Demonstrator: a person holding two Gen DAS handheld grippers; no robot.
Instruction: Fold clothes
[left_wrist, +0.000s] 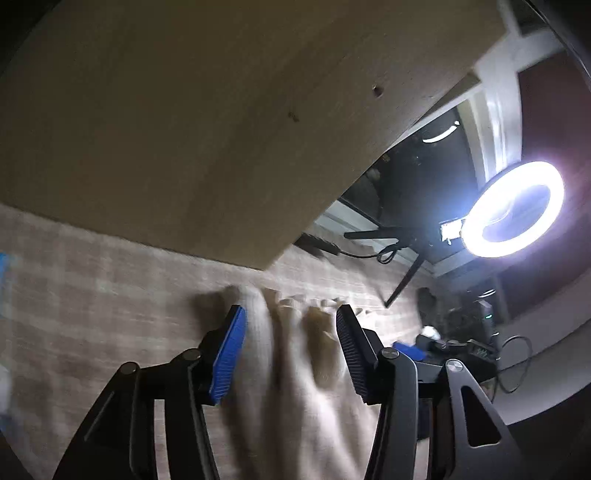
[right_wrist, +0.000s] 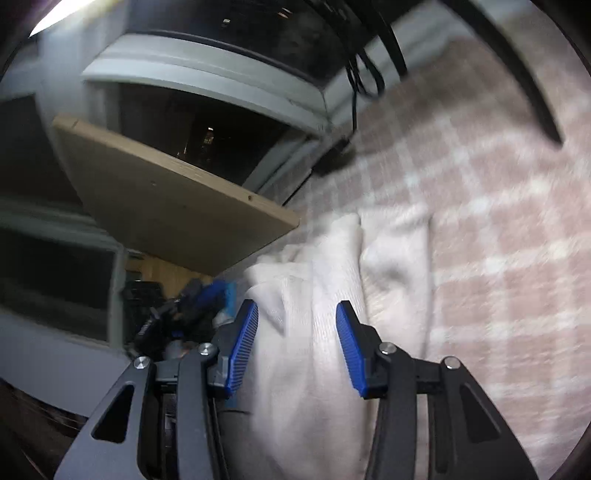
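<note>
On the far left, a pale wooden board (left_wrist: 184, 129) fills the upper part of the left wrist view, standing over a pink-and-white checked woven cloth (left_wrist: 92, 295) that covers the surface below. Moving right, the left gripper (left_wrist: 290, 332) has its blue-padded fingers (left_wrist: 229, 354) spread apart, and a cream knitted garment (left_wrist: 291, 387) runs up between them in bunched folds; the pads sit beside the fabric without pinching it, though motion blur makes any contact hard to judge. Further right, a bright white ring light (left_wrist: 513, 208) glows on a dark stand, with black cables and equipment beneath it.

In the right wrist view the same wooden board (right_wrist: 166, 206) juts out at the left in front of grey window frames (right_wrist: 207, 70). Below it the other gripper shows as a dark, blue-tipped blur. The right gripper (right_wrist: 297, 332) also stands wide, its fingers (right_wrist: 243, 343) either side of the cream garment (right_wrist: 314, 350), which lies rumpled on the checked cloth (right_wrist: 498, 240) stretching away to the right.
</note>
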